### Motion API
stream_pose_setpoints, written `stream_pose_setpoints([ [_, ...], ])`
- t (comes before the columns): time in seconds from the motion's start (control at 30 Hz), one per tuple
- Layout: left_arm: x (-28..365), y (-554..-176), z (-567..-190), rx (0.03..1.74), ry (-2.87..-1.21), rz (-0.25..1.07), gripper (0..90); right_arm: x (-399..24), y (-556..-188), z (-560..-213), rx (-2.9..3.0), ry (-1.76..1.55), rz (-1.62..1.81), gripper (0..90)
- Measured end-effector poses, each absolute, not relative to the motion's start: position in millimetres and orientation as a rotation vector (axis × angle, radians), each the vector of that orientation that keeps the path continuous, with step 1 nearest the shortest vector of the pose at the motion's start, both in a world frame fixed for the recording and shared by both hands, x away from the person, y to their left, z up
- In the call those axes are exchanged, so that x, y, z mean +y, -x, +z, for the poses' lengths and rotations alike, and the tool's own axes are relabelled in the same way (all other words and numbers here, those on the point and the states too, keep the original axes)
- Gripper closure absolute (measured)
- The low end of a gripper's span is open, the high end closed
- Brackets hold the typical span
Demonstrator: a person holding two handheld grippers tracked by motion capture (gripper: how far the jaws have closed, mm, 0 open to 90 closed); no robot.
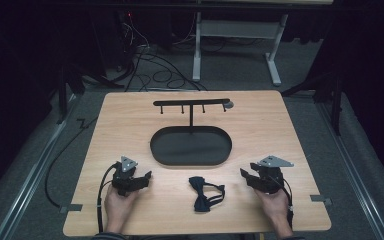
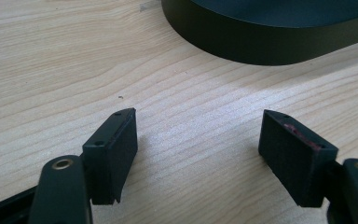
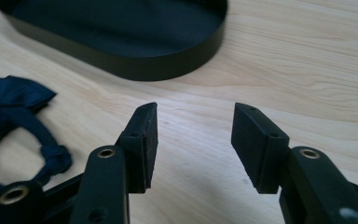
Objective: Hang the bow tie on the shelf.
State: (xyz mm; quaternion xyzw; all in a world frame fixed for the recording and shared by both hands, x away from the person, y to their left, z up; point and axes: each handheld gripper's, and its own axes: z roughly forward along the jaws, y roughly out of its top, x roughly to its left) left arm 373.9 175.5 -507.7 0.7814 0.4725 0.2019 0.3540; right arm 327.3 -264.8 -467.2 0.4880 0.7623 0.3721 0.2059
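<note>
On the light wooden table (image 1: 280, 130), near the person's edge and about midway between the two hands, lies a dark navy fabric bow tie (image 1: 203, 192) with its strap looped beside it. Just beyond the bow tie sits a black oval metal tray (image 1: 190, 147), from whose far side a thin black post rises to a horizontal hook bar (image 1: 191, 102) with small pegs hanging under it. The left gripper (image 1: 147, 175) rests low over the table to the left of the tray, held in the left hand (image 1: 118, 204); in the left gripper view its jaws stand wide apart with only bare wood between them, and the tray's wall curves across the top. The right gripper (image 1: 243, 173), held in the right hand (image 1: 274, 201), sits to the right of the bow tie, jaws parted and holding nothing; the right gripper view shows the bow tie off to the left.
</note>
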Motion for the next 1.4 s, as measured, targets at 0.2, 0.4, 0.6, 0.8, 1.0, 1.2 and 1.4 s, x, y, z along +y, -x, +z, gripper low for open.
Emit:
stream_pose_setpoints([
  [0.2, 176, -374, -508, 1.221, -2.021, 0.522, 28.7, -249, -322, -468, 2.195, -1.313, 1.077, 54.1],
  [0.4, 176, -374, -508, 1.222, -2.020, 0.522, 28.7, -227, -316, -468, 2.288, -1.250, 1.094, 54.0],
  [0.6, 176, -374, -508, 1.222, -2.021, 0.523, 28.7, -215, -316, -473, 2.341, -1.236, 1.102, 54.0],
  [0.8, 175, -374, -508, 1.224, -2.021, 0.523, 28.7, -208, -319, -479, 2.404, -1.244, 1.083, 54.4],
  [1.0, 175, -373, -508, 1.225, -2.021, 0.522, 28.6, -203, -321, -485, 2.460, -1.236, 1.056, 62.3],
  [1.2, 175, -373, -508, 1.225, -2.020, 0.523, 28.6, -201, -322, -492, 2.499, -1.204, 1.020, 76.4],
  [1.4, 175, -373, -508, 1.225, -2.021, 0.523, 28.6, -199, -322, -488, 2.504, -1.161, 1.019, 82.2],
])
